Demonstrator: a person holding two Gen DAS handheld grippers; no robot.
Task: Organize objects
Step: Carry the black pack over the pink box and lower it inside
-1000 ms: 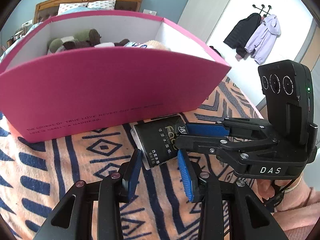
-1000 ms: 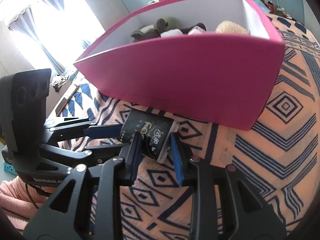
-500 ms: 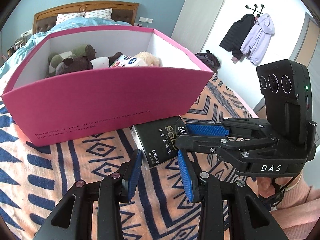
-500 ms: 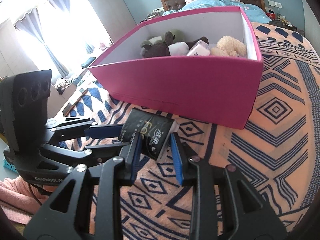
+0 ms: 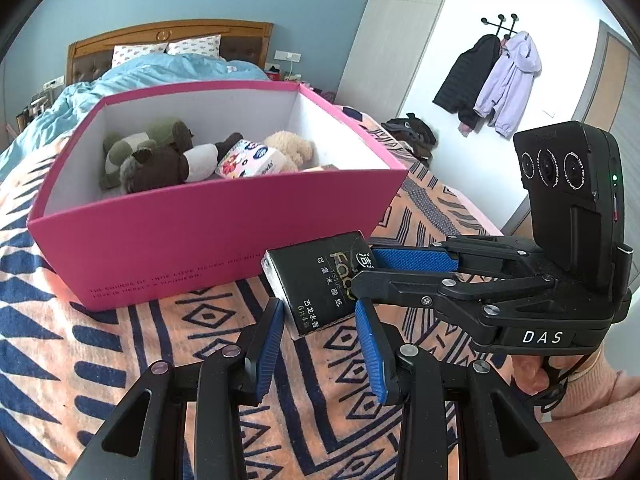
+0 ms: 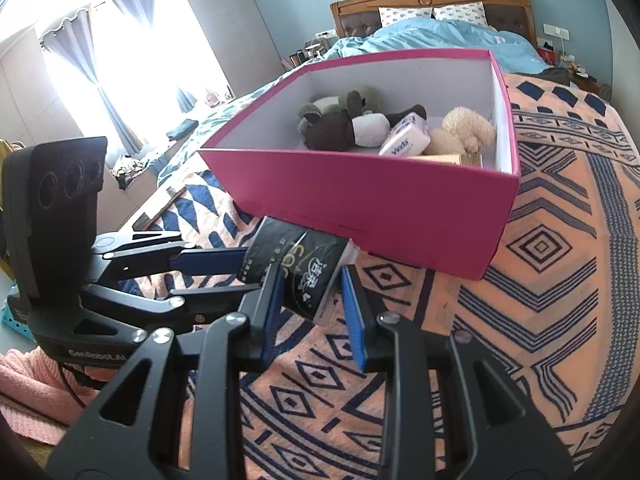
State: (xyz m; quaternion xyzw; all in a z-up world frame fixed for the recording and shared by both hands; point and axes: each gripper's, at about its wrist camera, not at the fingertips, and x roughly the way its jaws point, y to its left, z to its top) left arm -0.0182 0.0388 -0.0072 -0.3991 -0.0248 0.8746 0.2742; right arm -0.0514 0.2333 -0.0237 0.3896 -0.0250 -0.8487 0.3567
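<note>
A black tissue pack point(image 5: 320, 284) is held up in front of a pink box point(image 5: 224, 220); it also shows in the right wrist view point(image 6: 300, 268). My left gripper point(image 5: 320, 320) and my right gripper point(image 6: 312, 300) both close on the pack from opposite sides, their blue pads against its edges. The right gripper shows in the left wrist view point(image 5: 404, 276), the left gripper in the right wrist view point(image 6: 216, 264). The pink box point(image 6: 380, 204) holds plush toys point(image 5: 156, 156), a white tissue pack point(image 6: 406, 142) and a beige plush point(image 6: 466, 128).
The box stands on an orange and navy patterned blanket point(image 6: 560, 300) on a bed. A blue duvet point(image 5: 160, 72) and wooden headboard point(image 5: 168, 36) lie behind. Coats point(image 5: 496, 80) hang on the right wall. A curtained window point(image 6: 80, 60) is at the left.
Both grippers have risen with the tissue pack. The box now sits lower in view and its inside shows more fully.
</note>
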